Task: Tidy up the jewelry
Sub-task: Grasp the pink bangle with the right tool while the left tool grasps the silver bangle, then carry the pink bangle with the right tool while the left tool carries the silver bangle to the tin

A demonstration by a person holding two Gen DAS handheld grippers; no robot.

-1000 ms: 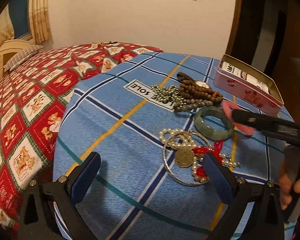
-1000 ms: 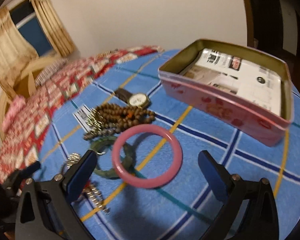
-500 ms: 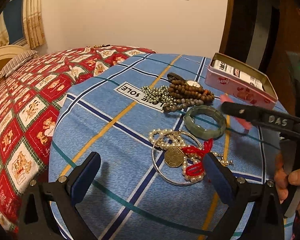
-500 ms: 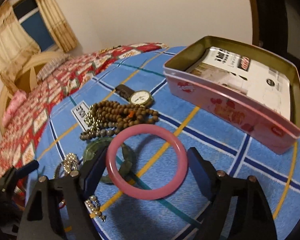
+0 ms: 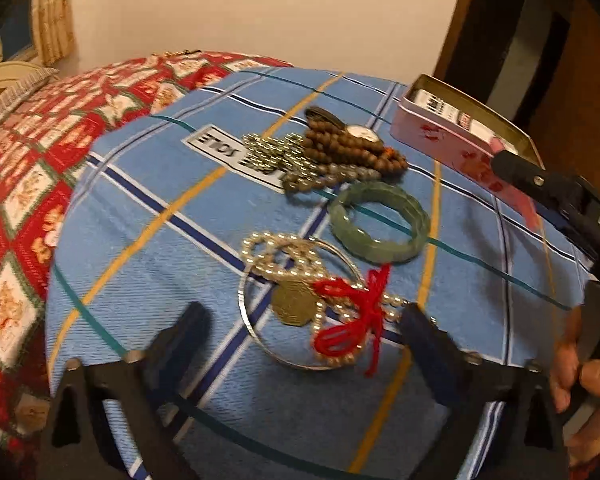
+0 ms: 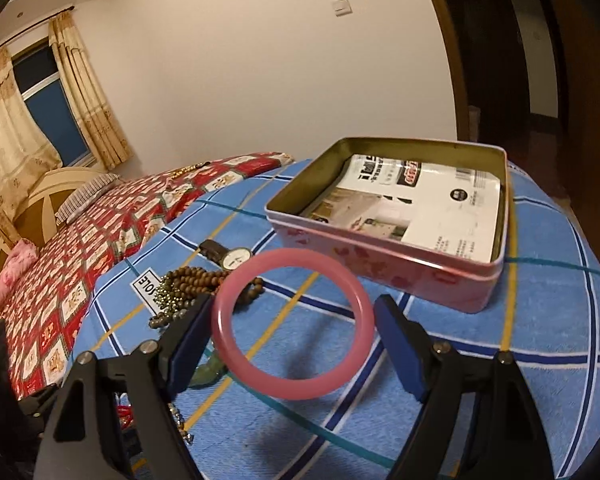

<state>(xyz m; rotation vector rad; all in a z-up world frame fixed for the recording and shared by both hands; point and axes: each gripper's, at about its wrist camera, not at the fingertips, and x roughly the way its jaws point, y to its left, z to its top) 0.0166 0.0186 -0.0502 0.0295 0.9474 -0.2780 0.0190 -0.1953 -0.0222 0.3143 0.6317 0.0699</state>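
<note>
Through the left wrist camera, a white label [image 5: 228, 152] on the blue checked cloth [image 5: 160, 240] is showing "SOLE" upside down, and "DA" is showing on the body of the right gripper [image 5: 516, 184] reaching in from the right, with a hand [image 5: 580, 384] gripping its handle. Lying on the cloth are:

- one green bangle [image 5: 380, 249]
- one pearl strand [image 5: 276, 252] tangled with one thin silver hoop
- one brass coin [image 5: 294, 304] tied with red cord [image 5: 360, 312]
- one string of brown wooden beads [image 5: 340, 148]
- one gold-toned bead chain [image 5: 268, 152]
- one watch [image 5: 362, 133]

One pink tin [image 5: 440, 140] is sitting behind them. The left gripper [image 5: 304, 314] is hovering over the pearl-and-coin cluster. Its jaws have just been closing in but are standing wide, the pads pressing on nothing.

Through the right wrist camera, the label is reading "OLE". The paper [image 6: 440, 208] lining the tin has print too small to read. The right gripper's jaws have just been closing, and they are clamping one pink bangle [image 6: 296, 388] by its outer edge. It is a smooth, glossy, translucent ring, and it is being held tilted above the cloth just in front of the tin, casting a shadow below. Behind it, the watch, the wooden beads and a part of the green bangle are lying to the left.
</note>
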